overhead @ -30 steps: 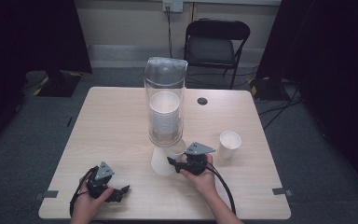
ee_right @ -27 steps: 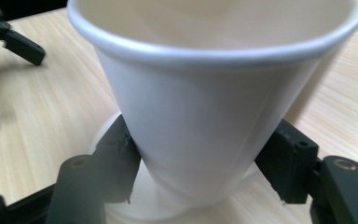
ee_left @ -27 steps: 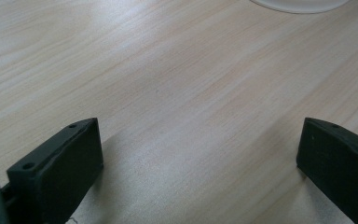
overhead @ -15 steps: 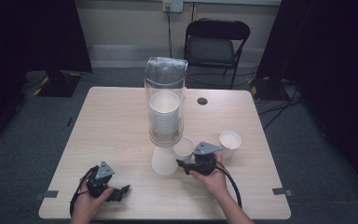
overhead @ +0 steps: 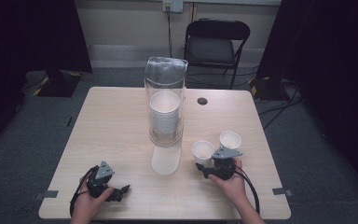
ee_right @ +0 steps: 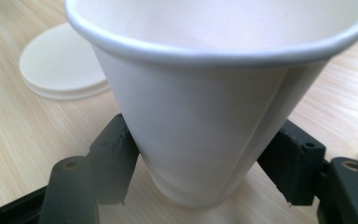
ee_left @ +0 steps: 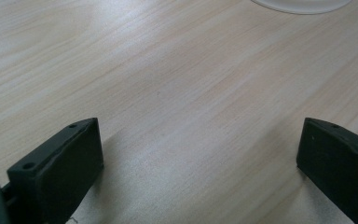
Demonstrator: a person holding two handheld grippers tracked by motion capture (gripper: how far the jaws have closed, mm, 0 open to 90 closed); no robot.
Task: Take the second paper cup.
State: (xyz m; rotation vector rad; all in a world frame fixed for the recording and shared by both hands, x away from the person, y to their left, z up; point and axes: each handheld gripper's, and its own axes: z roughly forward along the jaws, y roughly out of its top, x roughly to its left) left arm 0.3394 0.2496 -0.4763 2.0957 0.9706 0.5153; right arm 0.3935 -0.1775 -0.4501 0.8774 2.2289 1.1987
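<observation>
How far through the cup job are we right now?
One paper cup already stands upright at the table's right side. A second cup sits upright beside it between the right tongs, whose jaws have just been opening; whether the pads touch its wall is unclear. The dispenser holds a stack of more cups. The left tongs rest open with nothing between the jaws.

The paper cup (ee_right: 205, 107) between my right gripper (overhead: 213, 169)'s black jaws is plain white, inside and out, with no print. A second cup (overhead: 230, 139) just to its far right is the same white. My left gripper (overhead: 109, 188) is black with a grey plate on top. The table (overhead: 116, 121) is pale wood with fine straight grain. The tall dispenser (overhead: 165, 100) is clear, its stack of cups white, its base (overhead: 166, 160) off-white. The far chair (overhead: 216, 46) is black; the floor is grey.
</observation>
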